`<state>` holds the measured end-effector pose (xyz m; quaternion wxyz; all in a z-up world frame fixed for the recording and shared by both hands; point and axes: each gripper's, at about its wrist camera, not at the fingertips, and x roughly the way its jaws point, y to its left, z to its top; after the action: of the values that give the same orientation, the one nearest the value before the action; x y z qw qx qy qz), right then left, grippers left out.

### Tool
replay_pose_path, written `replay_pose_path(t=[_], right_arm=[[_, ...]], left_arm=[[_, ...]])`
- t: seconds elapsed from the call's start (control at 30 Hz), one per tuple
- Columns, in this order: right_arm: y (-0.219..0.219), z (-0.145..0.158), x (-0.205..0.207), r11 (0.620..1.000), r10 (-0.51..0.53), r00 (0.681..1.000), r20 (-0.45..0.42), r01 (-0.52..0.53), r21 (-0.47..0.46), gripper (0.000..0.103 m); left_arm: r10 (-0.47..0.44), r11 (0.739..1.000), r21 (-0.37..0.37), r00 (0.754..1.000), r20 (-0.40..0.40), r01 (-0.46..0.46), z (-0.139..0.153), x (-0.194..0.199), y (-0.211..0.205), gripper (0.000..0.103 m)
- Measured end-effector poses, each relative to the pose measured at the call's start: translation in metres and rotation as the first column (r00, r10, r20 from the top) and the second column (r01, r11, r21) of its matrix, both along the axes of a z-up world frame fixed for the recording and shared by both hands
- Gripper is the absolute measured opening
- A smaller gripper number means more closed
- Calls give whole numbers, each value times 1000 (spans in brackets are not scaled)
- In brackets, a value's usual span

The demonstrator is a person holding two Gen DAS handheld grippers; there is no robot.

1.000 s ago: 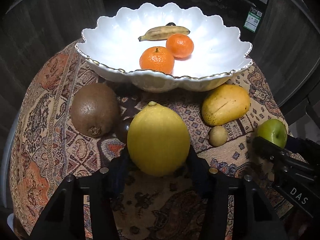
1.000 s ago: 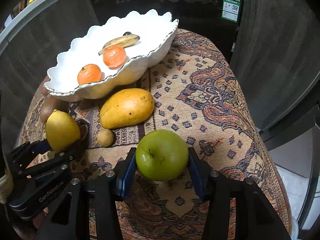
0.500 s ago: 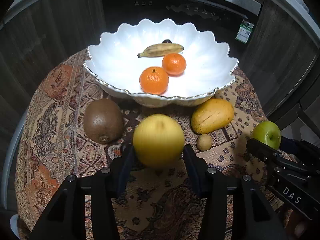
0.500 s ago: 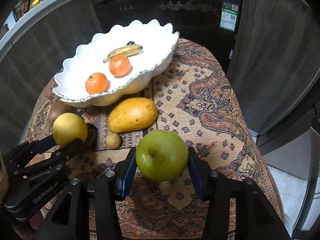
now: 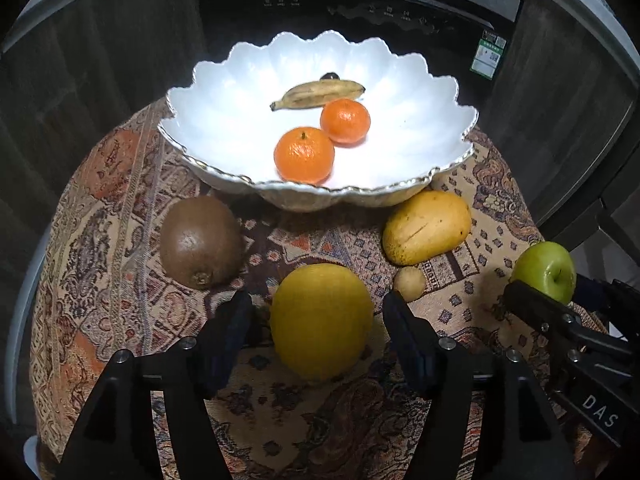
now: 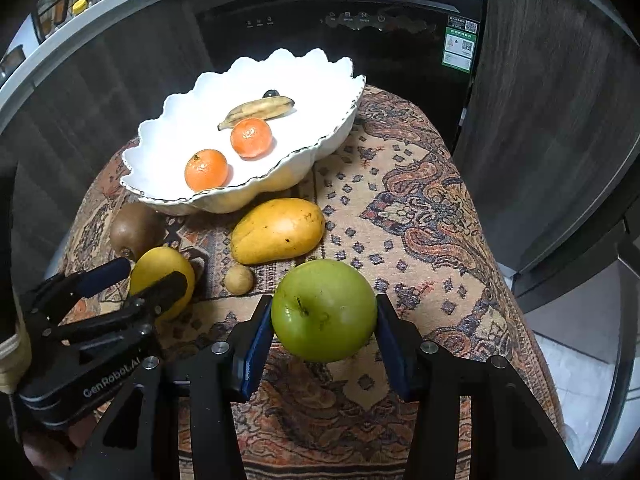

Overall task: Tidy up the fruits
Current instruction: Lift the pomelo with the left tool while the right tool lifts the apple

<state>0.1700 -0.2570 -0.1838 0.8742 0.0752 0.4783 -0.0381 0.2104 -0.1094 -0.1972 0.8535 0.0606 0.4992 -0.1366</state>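
Mid-task: both tools are on fruit, none of it in the bowl yet. Right gripper point(image 6: 324, 316) has its jaws closed onto the green apple point(image 6: 324, 310), blue pads pressed on both flanks, apple looks lifted off the cloth, near the front of the bench. Left gripper point(image 5: 318, 320) straddles the yellow lemon point(image 5: 322, 320), but there is a clear gap between each pad and the fruit, so jaws are open and holding nothing; can't tell if the lemon sits on the cloth or not.

Scalloped white bowl point(image 5: 452, 136) sits at the back of the bench: glossy ceramic, metallic-edged rim. It holds two tangerines point(image 5: 304, 155), a small spotted banana point(image 5: 318, 94) and a dark little thing behind it, too small to identify.

Outside the bowl: fuzzy brown kiwi point(image 5: 200, 240), smooth yellow mango point(image 5: 426, 226) touching the bowl's wall, small tan round fruit point(image 5: 410, 283) just beside the lemon.

Bench is covered with a woven patterned cloth point(image 6: 420, 208), coarse, should stop rolling.

Next call, my guess: carry the apple over the rim and release low; the left jaws need to close on the lemon first. Both fruits are round and slick, so grip across the widest part
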Motion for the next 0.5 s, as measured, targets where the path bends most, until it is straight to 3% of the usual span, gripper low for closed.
replay_pose_path(t=[0.17,0.27,0.5], right_arm=[[-1,-5,2,1000,-2,1000,-11,2,-2,50],[-3,-7,2,1000,-4,1000,-15,4,4,50],[-6,-6,1,1000,-12,1000,-14,12,2,50]], left_arm=[[-13,1000,-20,999,-43,12,-15,3,-6,66],[-28,999,-42,998,-59,26,-19,3,-10,54],[-28,999,-48,998,-55,25,-16,0,-10,53]])
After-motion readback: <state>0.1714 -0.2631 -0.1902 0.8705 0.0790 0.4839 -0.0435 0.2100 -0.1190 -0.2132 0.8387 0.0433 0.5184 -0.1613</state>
